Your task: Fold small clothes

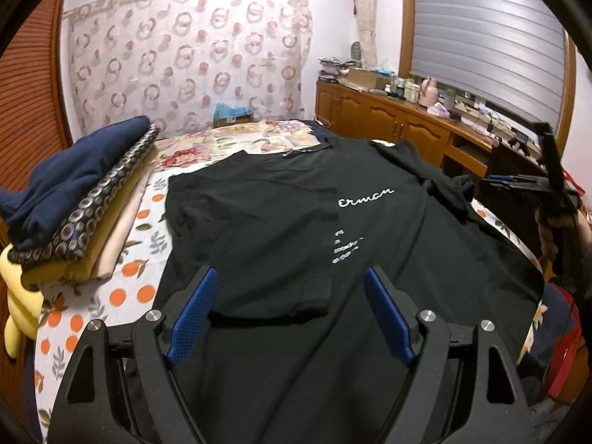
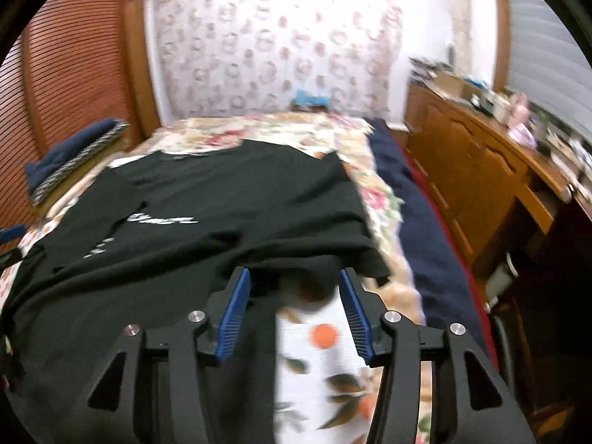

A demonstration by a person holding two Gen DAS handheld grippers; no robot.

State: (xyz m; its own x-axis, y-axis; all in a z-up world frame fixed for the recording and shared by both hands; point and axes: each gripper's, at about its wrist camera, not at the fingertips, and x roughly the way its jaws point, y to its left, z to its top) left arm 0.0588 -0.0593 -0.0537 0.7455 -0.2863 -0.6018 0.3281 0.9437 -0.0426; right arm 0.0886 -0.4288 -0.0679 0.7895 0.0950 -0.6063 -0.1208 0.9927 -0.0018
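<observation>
A black T-shirt [image 1: 277,222] with white script lettering [image 1: 366,198] lies spread on the bed. Its left side is folded inward over the chest, and its right sleeve [image 1: 444,185] lies rumpled. My left gripper [image 1: 290,272] hovers open over the shirt's lower part with nothing pinched between its blue pads. In the right wrist view the same T-shirt [image 2: 222,203] has its right side turned over. My right gripper [image 2: 294,273] stands open at that folded edge. Its pads are apart, with black cloth and patterned sheet showing between them. This view is blurred.
A stack of folded clothes [image 1: 74,203] sits at the bed's left side by a louvred wooden door [image 2: 66,74]. The orange-print sheet [image 2: 318,336] covers the bed, and a navy blanket [image 2: 399,203] runs along its right edge. A cluttered wooden cabinet [image 1: 388,122] lines the right wall.
</observation>
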